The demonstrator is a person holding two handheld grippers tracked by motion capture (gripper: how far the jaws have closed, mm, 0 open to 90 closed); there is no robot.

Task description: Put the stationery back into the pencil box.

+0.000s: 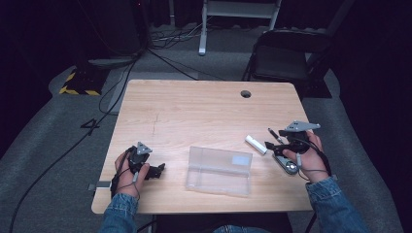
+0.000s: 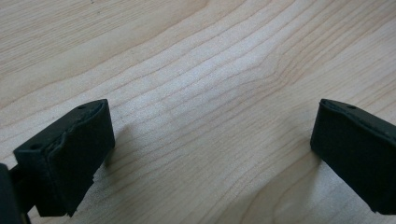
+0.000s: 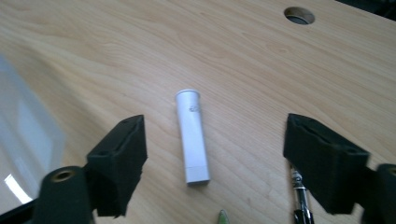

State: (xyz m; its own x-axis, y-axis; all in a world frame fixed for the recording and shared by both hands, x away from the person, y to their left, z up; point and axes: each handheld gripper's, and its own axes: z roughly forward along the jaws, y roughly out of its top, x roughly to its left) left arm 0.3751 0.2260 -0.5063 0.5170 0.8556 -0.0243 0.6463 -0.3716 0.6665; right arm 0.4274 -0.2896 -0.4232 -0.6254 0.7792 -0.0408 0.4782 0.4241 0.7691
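Denim sleeves enter from the bottom edge of the high view. Left hand-held gripper (image 1: 158,170) rests low on the table (image 1: 194,107) near its front left corner, jaws spread wide, bare wood between them. Clear plastic box (image 1: 219,171) lies flat at front centre, well apart from both grippers. Right hand-held gripper (image 3: 212,154) sits at the right side, jaws fully apart, nothing pinched. White tube (image 3: 192,135) lies on the wood just ahead, in line with the gap between the jaws, touching neither pad. Dark pen (image 1: 275,135) lies just beside the right jaw. Farther back, round cable hole (image 1: 246,93); beyond the table, a folding chair (image 1: 284,56).
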